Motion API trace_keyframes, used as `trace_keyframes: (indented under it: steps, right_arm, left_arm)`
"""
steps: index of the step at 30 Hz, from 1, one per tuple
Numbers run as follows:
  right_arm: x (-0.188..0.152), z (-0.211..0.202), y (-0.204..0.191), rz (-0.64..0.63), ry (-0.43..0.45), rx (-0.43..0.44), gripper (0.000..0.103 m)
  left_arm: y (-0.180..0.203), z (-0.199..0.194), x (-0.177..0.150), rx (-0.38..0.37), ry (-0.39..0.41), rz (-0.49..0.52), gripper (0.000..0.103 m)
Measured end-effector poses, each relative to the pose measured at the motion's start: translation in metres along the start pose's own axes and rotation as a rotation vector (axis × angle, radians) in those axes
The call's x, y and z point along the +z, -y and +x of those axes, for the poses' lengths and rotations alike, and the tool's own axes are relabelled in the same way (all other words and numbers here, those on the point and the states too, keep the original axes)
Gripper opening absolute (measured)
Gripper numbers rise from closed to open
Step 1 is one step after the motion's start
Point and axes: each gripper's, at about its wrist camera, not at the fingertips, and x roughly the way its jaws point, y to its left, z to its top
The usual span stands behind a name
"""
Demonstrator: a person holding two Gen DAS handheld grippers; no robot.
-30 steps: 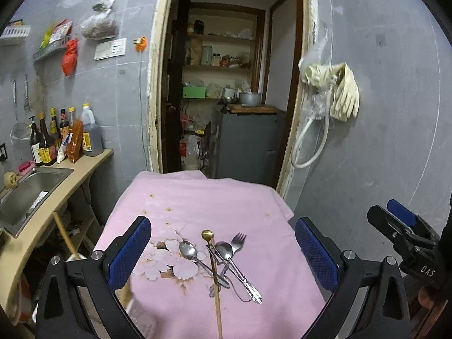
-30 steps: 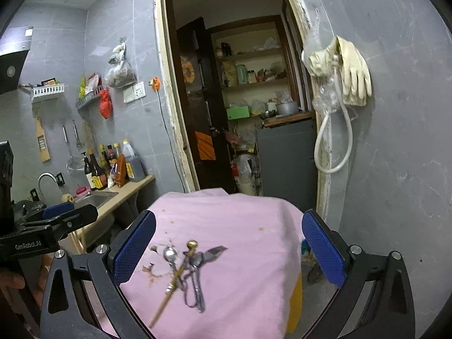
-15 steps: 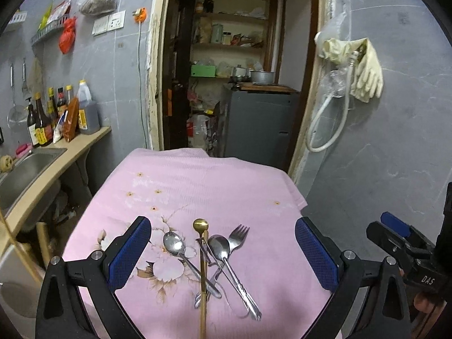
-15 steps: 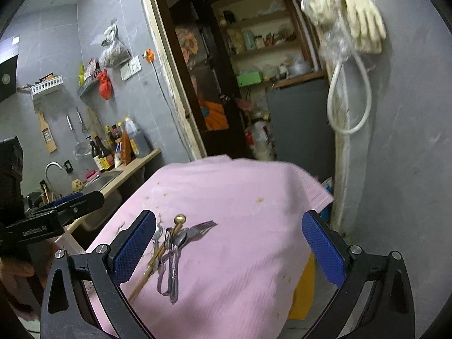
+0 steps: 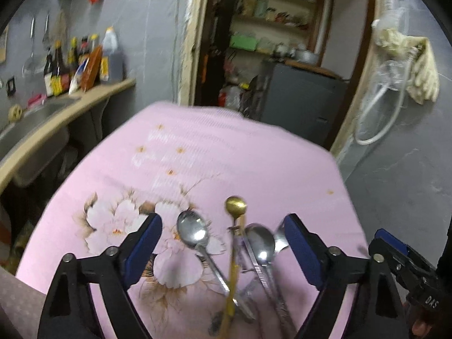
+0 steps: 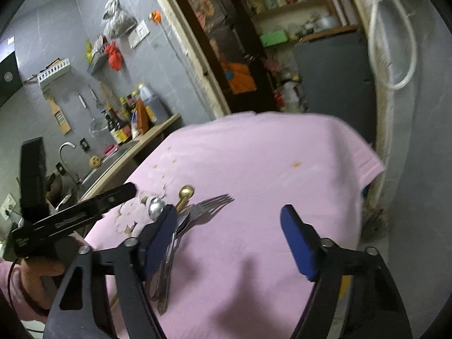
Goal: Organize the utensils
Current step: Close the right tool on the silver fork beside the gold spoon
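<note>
Two steel spoons (image 5: 192, 230), one gold spoon (image 5: 236, 206), one fork (image 6: 214, 202).

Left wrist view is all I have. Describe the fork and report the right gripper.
Observer: The fork has its tines clear of the pile, pointing toward the far right of the pink cloth.
Operator: Now the right gripper.
Observer: The right gripper grips nothing; its jaws are closing, with the utensils by its left finger and bare cloth elsewhere.
Operator: Check the sink.
Observer: A curved tap stands at the sink.
</note>
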Motion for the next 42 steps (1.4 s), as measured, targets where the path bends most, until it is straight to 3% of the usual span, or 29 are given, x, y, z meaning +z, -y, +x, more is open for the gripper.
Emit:
trace_keyframes:
  steps: [8,16,21,26,31,42]
  right_arm:
    - [-0.007,0.055,-0.014,-0.020,-0.132,0.047,0.050]
    - [-0.016,0.097,-0.023,0.019,-0.234,0.131,0.039]
    - [-0.017,0.110,-0.019,0.071,-0.241,0.181,0.036]
    - [-0.017,0.123,-0.011,0.159,-0.249,0.229,0.032]
    - [-0.020,0.135,-0.004,0.255,-0.276,0.246,0.023]
    - [-0.017,0.154,-0.014,0.335,-0.321,0.211,0.018]
  left_arm:
    - [-0.025,0.034,-0.003,0.014,-0.092,-0.102,0.071]
    - [-0.039,0.053,-0.010,-0.032,-0.130,-0.159,0.057]
    - [-0.045,0.060,-0.005,-0.060,-0.124,-0.191,0.051]
    - [-0.044,0.065,-0.005,-0.058,-0.136,-0.176,0.028]
    - [-0.047,0.065,-0.005,-0.070,-0.154,-0.178,0.012]
    - [-0.038,0.062,0.003,-0.054,-0.153,-0.133,0.005]
